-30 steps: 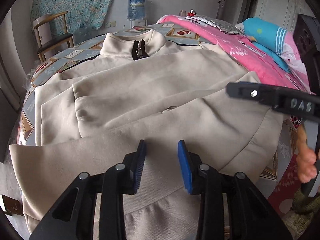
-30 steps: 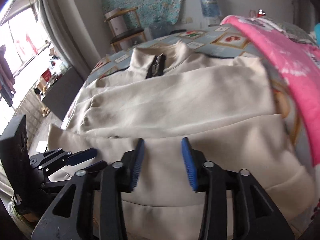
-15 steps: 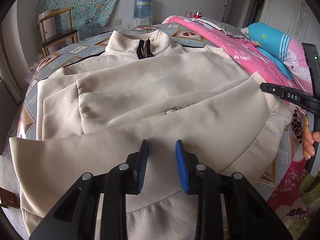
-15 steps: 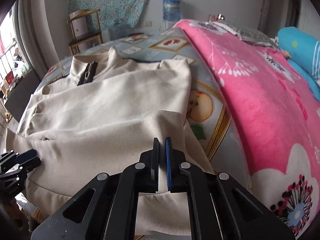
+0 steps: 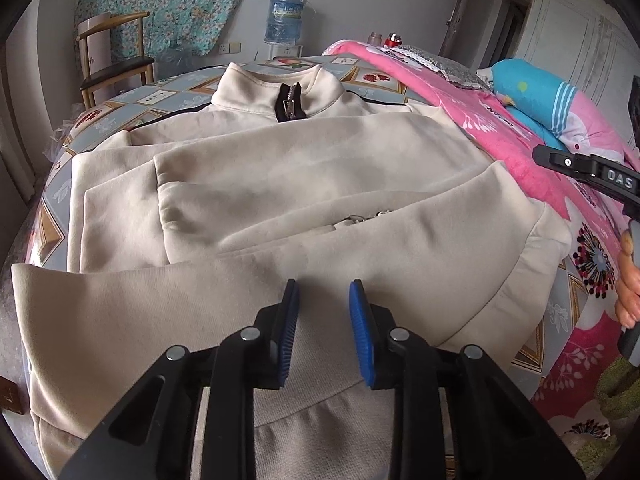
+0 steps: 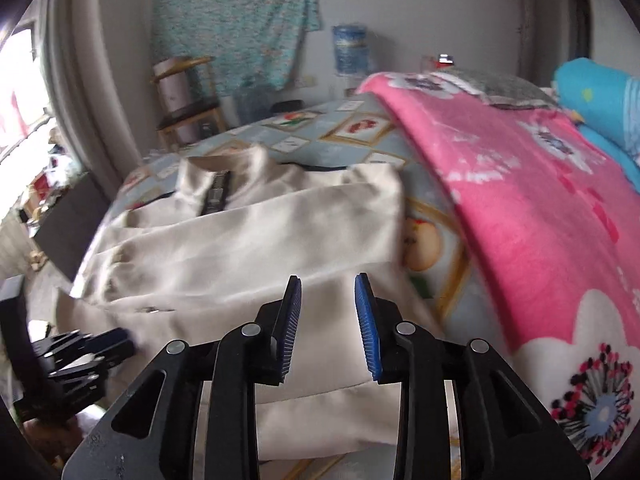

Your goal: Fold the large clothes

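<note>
1. The right gripper (image 6: 328, 308), whose blue pads were pressed together at the near right edge of the cream zip-collar fleece jacket (image 6: 248, 248) half a second ago, now has its jaws spread wide and holds nothing; the cloth lies loose below them.
2. The left gripper (image 5: 324, 316) shows almost no change: its jaws stand apart at about the same gap, empty, above the jacket's (image 5: 304, 184) near hem.
3. The jacket lies flat on the blue patterned bedspread (image 5: 120, 104), collar at the far end, both sleeves folded across the chest, hem hanging over the near edge.
4. The left wrist view alone gives a sharp look at the black zipper (image 5: 290, 102) in the collar and at the bare hand (image 5: 628, 280) gripping the right tool's handle at the far right.
5. The right wrist view, blurred, alone shows the left gripper (image 6: 80, 360) from the side at near left, just beside the jacket's left edge, and a broad stretch of pink flowered blanket (image 6: 520, 216) to the right of the jacket.
</note>
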The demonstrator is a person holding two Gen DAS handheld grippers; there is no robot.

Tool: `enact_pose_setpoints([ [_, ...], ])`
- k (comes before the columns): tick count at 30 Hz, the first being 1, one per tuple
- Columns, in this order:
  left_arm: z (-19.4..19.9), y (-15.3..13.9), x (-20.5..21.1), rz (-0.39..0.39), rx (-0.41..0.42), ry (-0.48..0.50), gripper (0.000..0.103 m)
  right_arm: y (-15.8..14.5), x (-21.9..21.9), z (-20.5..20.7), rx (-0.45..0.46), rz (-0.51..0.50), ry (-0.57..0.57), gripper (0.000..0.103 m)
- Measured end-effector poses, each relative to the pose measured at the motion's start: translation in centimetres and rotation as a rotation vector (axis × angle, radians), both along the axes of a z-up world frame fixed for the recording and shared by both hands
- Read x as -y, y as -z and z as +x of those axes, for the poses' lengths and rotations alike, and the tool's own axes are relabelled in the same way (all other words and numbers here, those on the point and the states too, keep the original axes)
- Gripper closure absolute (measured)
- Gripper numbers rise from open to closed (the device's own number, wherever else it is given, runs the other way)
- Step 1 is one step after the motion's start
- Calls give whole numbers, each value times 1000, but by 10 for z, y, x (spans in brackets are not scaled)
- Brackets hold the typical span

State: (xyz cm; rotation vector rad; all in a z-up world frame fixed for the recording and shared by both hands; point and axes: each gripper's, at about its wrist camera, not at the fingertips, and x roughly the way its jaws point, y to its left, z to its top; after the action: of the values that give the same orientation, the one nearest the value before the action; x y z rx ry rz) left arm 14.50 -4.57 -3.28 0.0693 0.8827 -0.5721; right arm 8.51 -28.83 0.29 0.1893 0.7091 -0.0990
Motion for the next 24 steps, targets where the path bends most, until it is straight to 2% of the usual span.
enact_pose_setpoints([
  [3, 0, 1, -5, -39, -8, -3, 77, 15, -48, 13, -48, 104, -245, 74],
  [5, 2, 1, -11, -84, -20, -7, 77, 37, -66, 27, -107, 186, -316, 80],
  [7, 3, 2, -20, -129, -33, -14, 78, 62, -75, 45, -182, 241, -328, 86],
  [8, 2, 0, -25, -137, -31, -23, 79, 72, -80, 52, -221, 231, -323, 88],
  [9, -1, -4, -33, -135, -17, -33, 79, 73, -82, 52, -198, 217, -324, 88],
  [13, -21, -28, -70, -157, 43, -36, 79, 71, -83, 56, -220, 200, -323, 91],
  [15, -27, -28, -85, -103, 45, -53, 79, 72, -81, 57, -223, 216, -318, 91],
  [18, -21, -11, -106, 24, -2, -134, 79, 73, -88, 52, -222, 206, -313, 92],
  [19, -15, -5, -112, 41, -21, -157, 85, 73, -89, 51, -221, 194, -313, 91],
  [21, -3, 0, -123, 9, -53, -191, 93, 72, -91, 50, -219, 172, -313, 92],
  [24, 9, 2, -132, -21, -46, -221, 98, 72, -94, 50, -218, 149, -311, 92],
])
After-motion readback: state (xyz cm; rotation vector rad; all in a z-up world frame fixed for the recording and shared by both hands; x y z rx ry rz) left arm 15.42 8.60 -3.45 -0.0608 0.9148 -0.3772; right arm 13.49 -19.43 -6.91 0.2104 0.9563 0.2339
